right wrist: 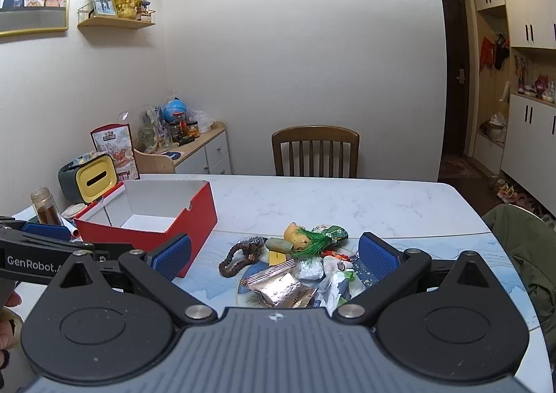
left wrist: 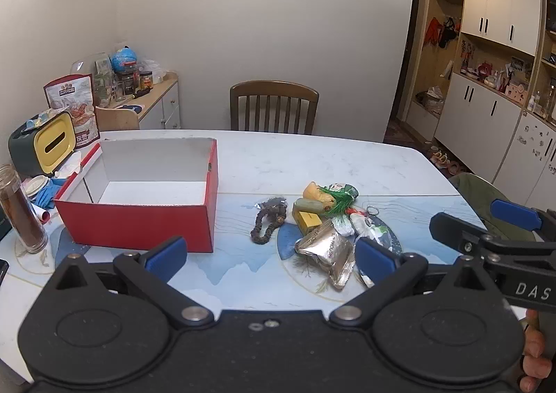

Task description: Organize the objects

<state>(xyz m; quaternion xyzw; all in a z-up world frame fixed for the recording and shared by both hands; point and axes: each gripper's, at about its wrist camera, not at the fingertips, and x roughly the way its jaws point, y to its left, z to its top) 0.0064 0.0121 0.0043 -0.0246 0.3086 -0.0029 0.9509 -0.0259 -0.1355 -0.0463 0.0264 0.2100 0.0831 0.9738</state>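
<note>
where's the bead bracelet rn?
In the left wrist view the bead bracelet lies on the table, between the red box to its left and the pile's silver packet to its right.

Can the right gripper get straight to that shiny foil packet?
Probably yes: the right gripper is open, holding nothing, and the foil packet lies on top of the pile just ahead, uncovered.
</note>
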